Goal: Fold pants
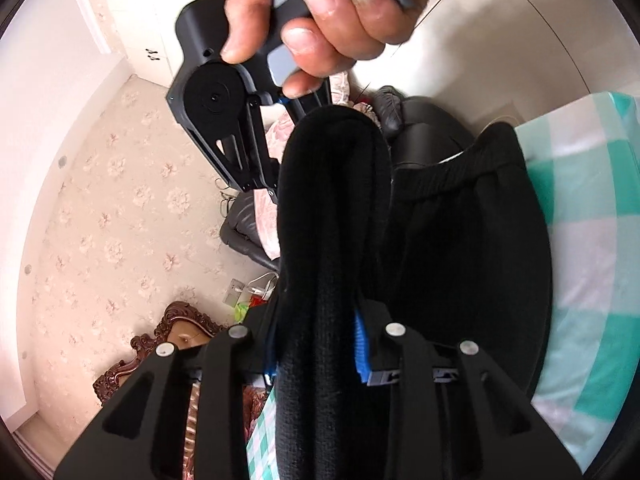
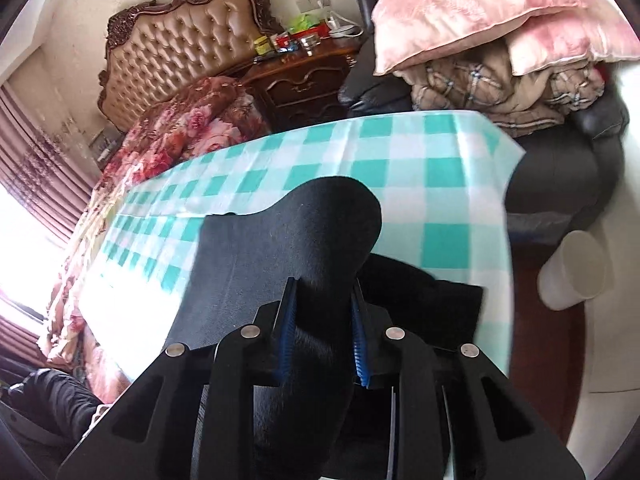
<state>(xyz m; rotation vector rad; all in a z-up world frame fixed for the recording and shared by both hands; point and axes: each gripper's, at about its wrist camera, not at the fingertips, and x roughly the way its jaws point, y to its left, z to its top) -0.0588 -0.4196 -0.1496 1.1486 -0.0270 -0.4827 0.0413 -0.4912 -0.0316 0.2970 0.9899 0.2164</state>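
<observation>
Pants (image 1: 320,280), one, in both grippers' jaws

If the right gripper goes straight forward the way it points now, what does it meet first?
The right gripper is shut on the black pants, whose fold bulges ahead. Past it, probably the green checked tablecloth; depth is unclear.

Checked tablecloth (image 2: 400,160) on table — black pants (image 2: 224,272) atop.

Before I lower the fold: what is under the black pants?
Under the black pants lies the green checked tablecloth, showing all around them. Anything directly beneath the fabric is covered. Both grippers clamp lifted fabric.
</observation>
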